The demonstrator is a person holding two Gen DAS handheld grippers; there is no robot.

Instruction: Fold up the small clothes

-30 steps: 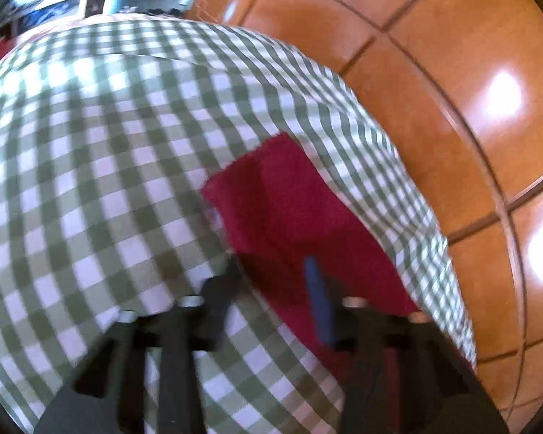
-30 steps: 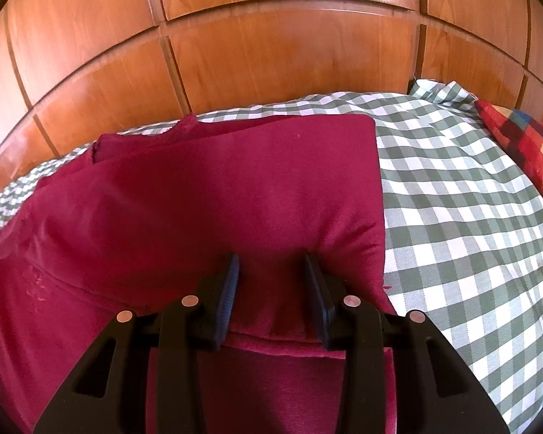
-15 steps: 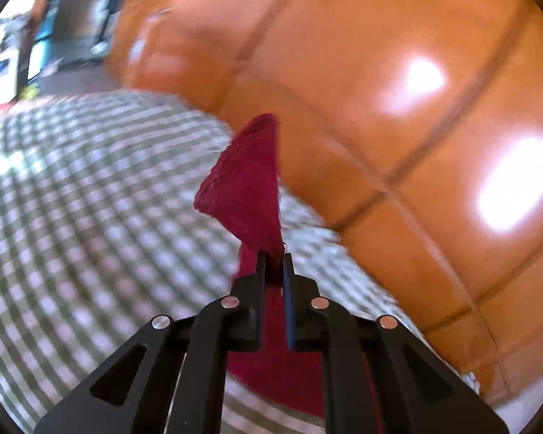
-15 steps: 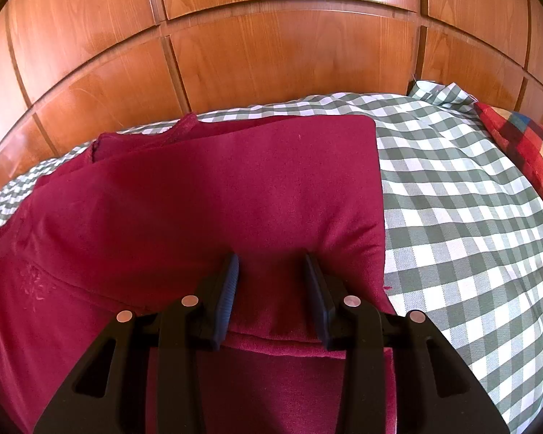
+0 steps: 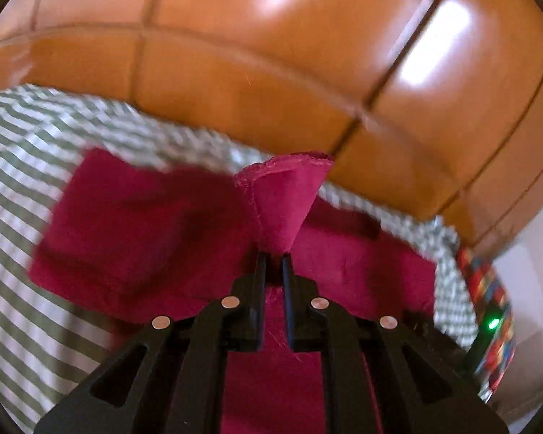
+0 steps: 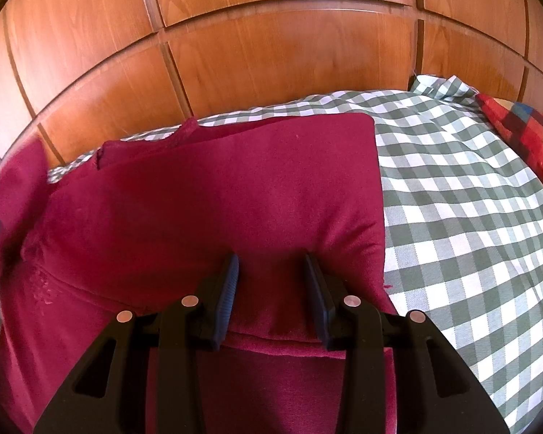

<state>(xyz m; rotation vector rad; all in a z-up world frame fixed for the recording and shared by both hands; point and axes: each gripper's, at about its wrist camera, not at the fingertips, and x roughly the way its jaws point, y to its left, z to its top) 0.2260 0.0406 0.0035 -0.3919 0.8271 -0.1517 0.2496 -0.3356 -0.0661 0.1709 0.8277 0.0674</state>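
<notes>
Fingers (image 5: 259,271) of the left gripper (image 5: 274,264) are pinched together on a hemmed corner of the crimson garment (image 6: 213,195), and that corner stands up above the tips in a small cone against the wooden panels (image 5: 271,83). 1 second ago these fingers were spread apart just above the flat cloth on the checked bedspread (image 6: 452,188); half a second ago they had already closed on it and raised it. Now the view has swung round, so that the rest of the garment lies spread below and ahead of the lifted corner. I judge from this that the fold is under way: the corner has been picked off the bed and is being carried across the body of the cloth.

By contrast, the right gripper (image 6: 271,275) has not moved over the same second. Its 2 fingers (image 6: 230,282) are parted and rest on the near folded edge of the garment, apparently pinning it to the bedspread without clasping it. At the far left of the right wrist view a flap of the garment rises off the bed, which is the end the left gripper holds. A multicoloured plaid cushion (image 6: 525,133) lies at the far right of the bed.

Next the raised corner probably has to be laid over the pinned part.
</notes>
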